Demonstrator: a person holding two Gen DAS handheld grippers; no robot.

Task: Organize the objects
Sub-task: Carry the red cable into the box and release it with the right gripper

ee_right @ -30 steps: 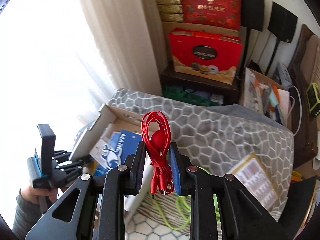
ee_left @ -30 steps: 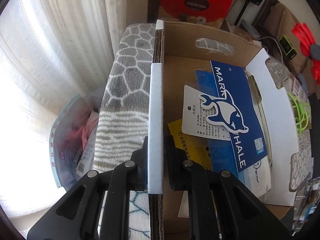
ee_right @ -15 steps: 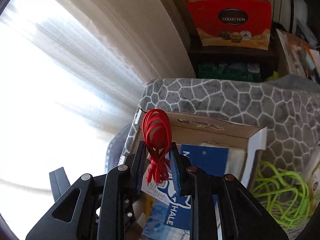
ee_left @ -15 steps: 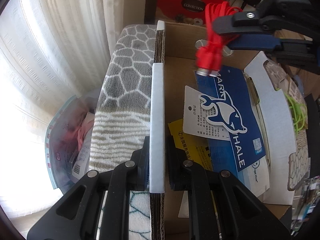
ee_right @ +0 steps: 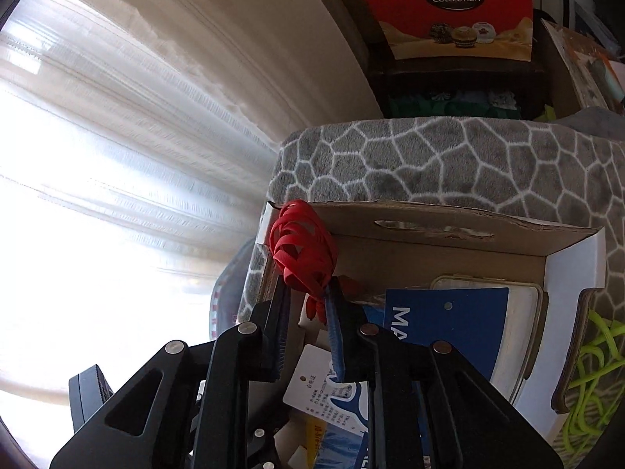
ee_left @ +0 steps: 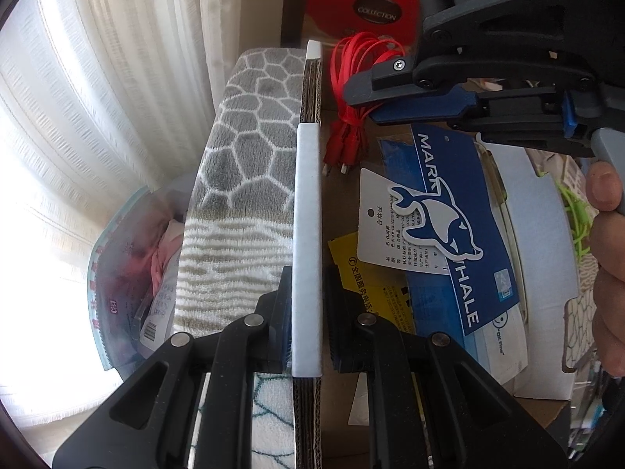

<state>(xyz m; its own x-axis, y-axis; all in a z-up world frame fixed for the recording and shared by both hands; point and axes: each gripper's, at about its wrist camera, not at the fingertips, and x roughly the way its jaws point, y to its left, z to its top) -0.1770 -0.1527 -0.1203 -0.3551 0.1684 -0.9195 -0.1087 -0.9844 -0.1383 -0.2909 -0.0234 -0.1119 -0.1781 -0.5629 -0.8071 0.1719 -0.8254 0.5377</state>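
Left gripper clamped tight on white-edged side wall of cardboard box, pads pressed to both faces. Right gripper reached over box's far left corner, jaws closing on coiled red cable pinched between them; plugs dangled inside box beside wall. Blue whale tag lay flat on box floor.

The blue tag hides most of the box's contents.

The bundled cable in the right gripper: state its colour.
Red. The cable shows best in the left wrist view, hanging over the cardboard box.
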